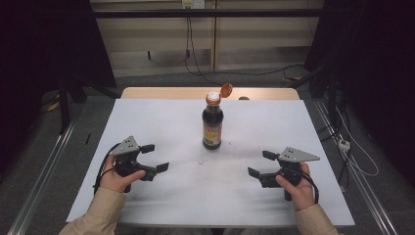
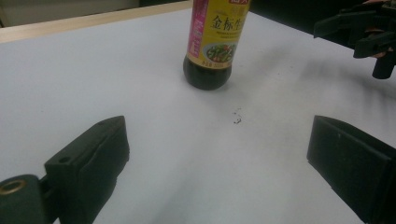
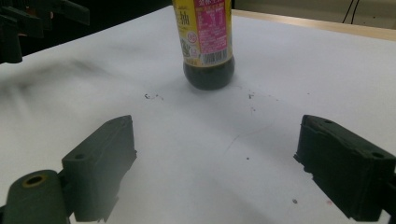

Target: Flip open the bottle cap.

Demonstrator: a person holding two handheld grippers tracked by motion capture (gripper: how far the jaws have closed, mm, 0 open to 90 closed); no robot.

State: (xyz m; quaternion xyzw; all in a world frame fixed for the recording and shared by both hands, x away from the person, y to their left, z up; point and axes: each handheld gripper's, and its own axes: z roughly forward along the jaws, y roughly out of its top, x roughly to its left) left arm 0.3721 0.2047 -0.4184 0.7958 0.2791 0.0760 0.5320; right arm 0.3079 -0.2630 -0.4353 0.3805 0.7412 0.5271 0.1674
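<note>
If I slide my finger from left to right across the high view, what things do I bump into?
Left gripper → sauce bottle with its cap flipped open → right gripper.

A white-topped table [image 1: 161, 122] bears an upright dark sauce bottle [image 1: 212, 128].

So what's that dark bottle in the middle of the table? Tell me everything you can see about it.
The bottle stands upright near the middle of the white table, holding a very dark liquid, likely a sauce. Its body looks like clear plastic. A yellow label with a pink strip, a food picture and printed characters wraps its middle; a barcode shows on the back. Its orange flip cap hangs open off the neck. Nothing touches it but the table; both tools sit apart from it, nearer the person.
</note>
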